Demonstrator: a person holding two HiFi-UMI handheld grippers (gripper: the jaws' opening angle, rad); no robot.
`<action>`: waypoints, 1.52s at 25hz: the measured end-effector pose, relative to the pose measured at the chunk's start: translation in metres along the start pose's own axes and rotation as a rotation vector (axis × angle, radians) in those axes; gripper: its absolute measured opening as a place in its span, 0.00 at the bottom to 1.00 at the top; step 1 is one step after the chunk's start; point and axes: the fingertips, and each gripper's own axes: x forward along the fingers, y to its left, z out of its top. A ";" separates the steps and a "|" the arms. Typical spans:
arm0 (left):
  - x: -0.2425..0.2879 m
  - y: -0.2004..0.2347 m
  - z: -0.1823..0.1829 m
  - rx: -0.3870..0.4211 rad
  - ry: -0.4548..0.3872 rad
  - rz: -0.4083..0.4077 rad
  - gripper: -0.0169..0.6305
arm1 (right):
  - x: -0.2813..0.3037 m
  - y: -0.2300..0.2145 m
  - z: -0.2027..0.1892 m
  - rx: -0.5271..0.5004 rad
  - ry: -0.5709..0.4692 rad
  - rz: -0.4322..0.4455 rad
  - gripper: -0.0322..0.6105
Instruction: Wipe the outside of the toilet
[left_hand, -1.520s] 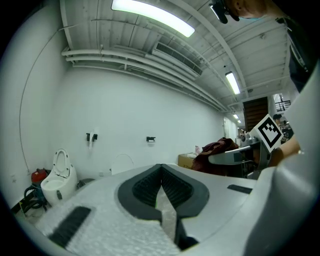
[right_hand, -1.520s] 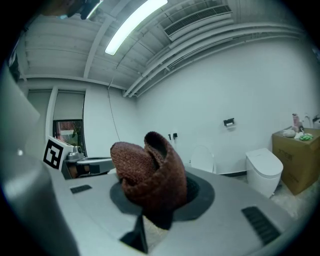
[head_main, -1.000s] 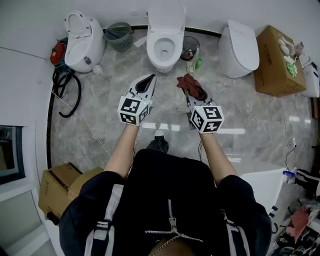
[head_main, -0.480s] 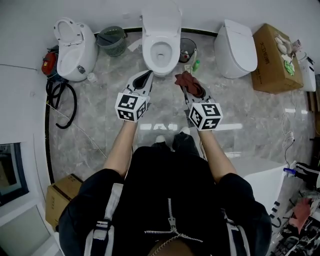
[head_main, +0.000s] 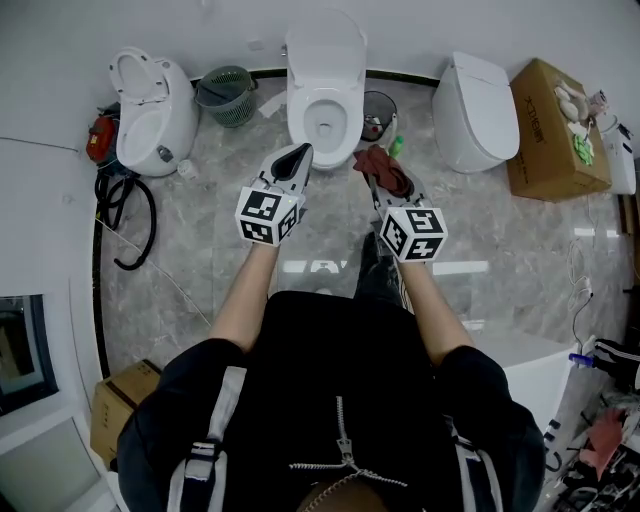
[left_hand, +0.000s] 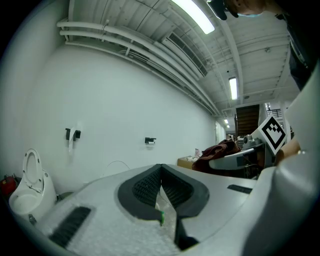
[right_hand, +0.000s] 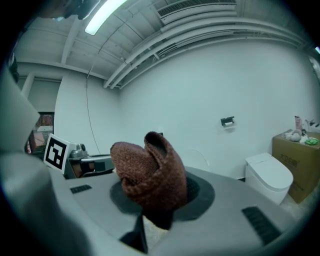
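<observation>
The white toilet (head_main: 325, 85) with its lid up stands against the far wall, straight ahead in the head view. My right gripper (head_main: 383, 168) is shut on a dark red cloth (head_main: 382, 166) and hovers just right of the bowl's front. That cloth (right_hand: 150, 172) bunches up between the jaws in the right gripper view. My left gripper (head_main: 298, 155) is shut with nothing in it, its tip close to the bowl's front left. In the left gripper view the jaws (left_hand: 161, 186) meet, pointing at the bare white wall.
A second toilet (head_main: 152, 100) stands at the left and a third, lid down (head_main: 477, 100), at the right. A green basket (head_main: 226, 93) and a small black bin (head_main: 377, 107) flank the middle toilet. A cardboard box (head_main: 555, 130) sits far right; a black hose (head_main: 125, 215) lies left.
Both grippers have moved forward, closer to the middle toilet's bowl. The person has stepped nearer. The cloth stays held in the right gripper.
</observation>
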 end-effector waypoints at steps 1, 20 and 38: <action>0.007 0.002 0.000 0.001 0.001 0.002 0.04 | 0.006 -0.006 0.001 0.001 0.000 0.003 0.19; 0.262 0.080 -0.090 -0.095 0.161 0.133 0.04 | 0.205 -0.229 -0.042 0.065 0.208 0.111 0.19; 0.428 0.092 -0.238 -0.175 0.292 0.116 0.04 | 0.347 -0.387 -0.179 0.180 0.333 0.089 0.19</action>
